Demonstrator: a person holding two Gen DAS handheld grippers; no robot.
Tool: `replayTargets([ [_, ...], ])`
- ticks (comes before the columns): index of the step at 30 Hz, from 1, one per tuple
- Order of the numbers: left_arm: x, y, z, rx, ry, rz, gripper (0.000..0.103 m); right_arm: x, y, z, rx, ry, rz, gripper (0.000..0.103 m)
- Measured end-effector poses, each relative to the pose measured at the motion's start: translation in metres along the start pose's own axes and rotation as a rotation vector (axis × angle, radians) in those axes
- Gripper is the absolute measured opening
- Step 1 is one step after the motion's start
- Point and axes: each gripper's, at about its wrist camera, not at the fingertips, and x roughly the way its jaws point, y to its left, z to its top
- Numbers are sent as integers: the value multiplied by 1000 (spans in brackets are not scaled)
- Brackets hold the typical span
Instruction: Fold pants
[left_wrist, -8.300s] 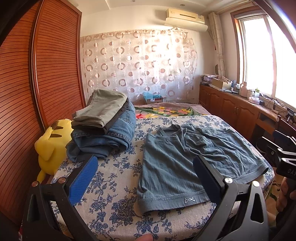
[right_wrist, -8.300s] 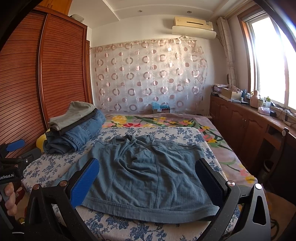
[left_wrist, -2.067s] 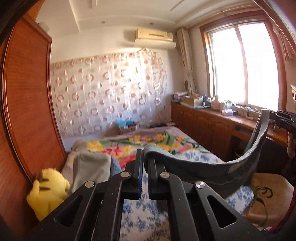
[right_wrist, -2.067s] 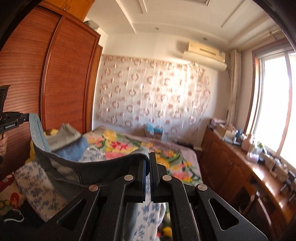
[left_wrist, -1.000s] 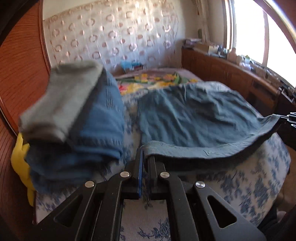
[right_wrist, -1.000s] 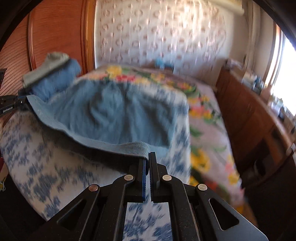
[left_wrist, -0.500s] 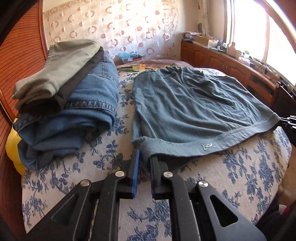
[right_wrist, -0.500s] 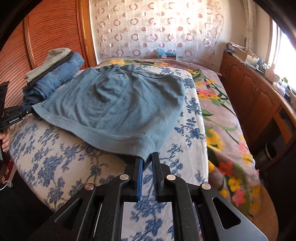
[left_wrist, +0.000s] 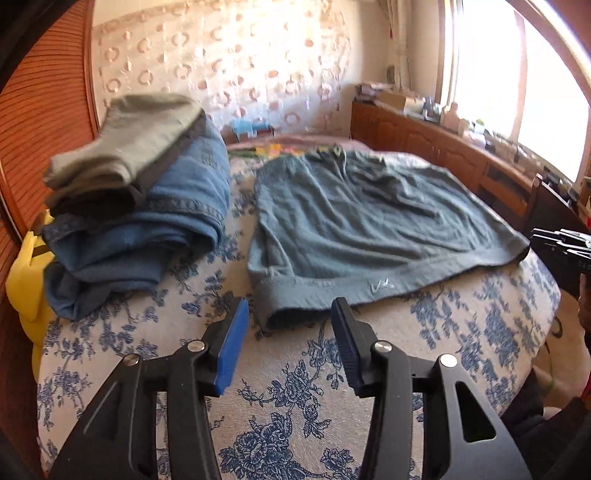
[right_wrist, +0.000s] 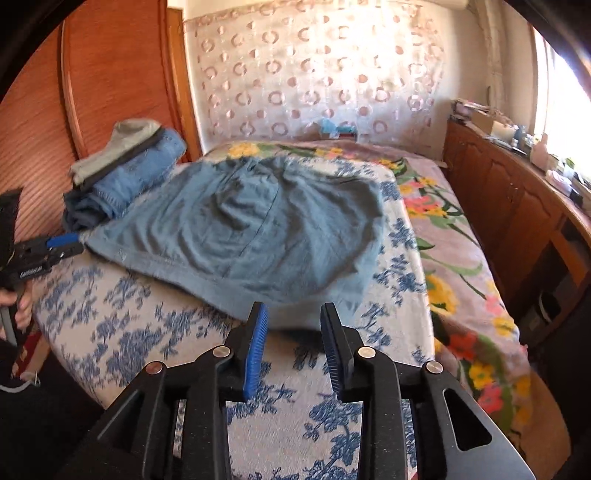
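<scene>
On bed (left_wrist: 461, 332) beside folded clothes stack (left_wrist: 140, 206): pants (left_wrist: 369, 225) flat. Left gripper (left_wrist: 290, 321), right gripper (right_wrist: 291, 321) at near hem corners, jaws just opening, pads clear of cloth.

The yellow plush toy (left_wrist: 27, 266) at the left edge sits mostly hidden behind the clothes stack (left_wrist: 136, 195); windowsill clutter (left_wrist: 461, 122) is blurred.

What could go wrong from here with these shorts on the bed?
The blue-grey shorts lie wrinkled, so the next fold may trap creases. Their near hem sits close to the bed edge, so a tug could drag them off. Both the left gripper and right gripper have just been opening and hold nothing; regrasping may catch only one layer. The stack of folded clothes lies close beside them.
</scene>
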Motion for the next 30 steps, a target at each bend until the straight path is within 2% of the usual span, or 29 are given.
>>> replayTargets([
  [4,-11,7,7,-26,-45,-9,48,5,-7,2,47,-26,-30,36],
  [8,-3,13,15,-48,-36,1,48,22,-14,-1,88,-10,-93,36],
  [13,19,20,17,-76,20,7,48,41,-21,-11,146,40,-80,36],
  [18,33,23,13,-97,63,13,47,52,-19,-15,146,71,-69,36],
  [24,49,22,10,-95,114,15,43,54,-21,-15,149,73,-77,36],
  [30,51,22,8,-92,131,17,41,52,-21,-15,153,85,-78,36],
])
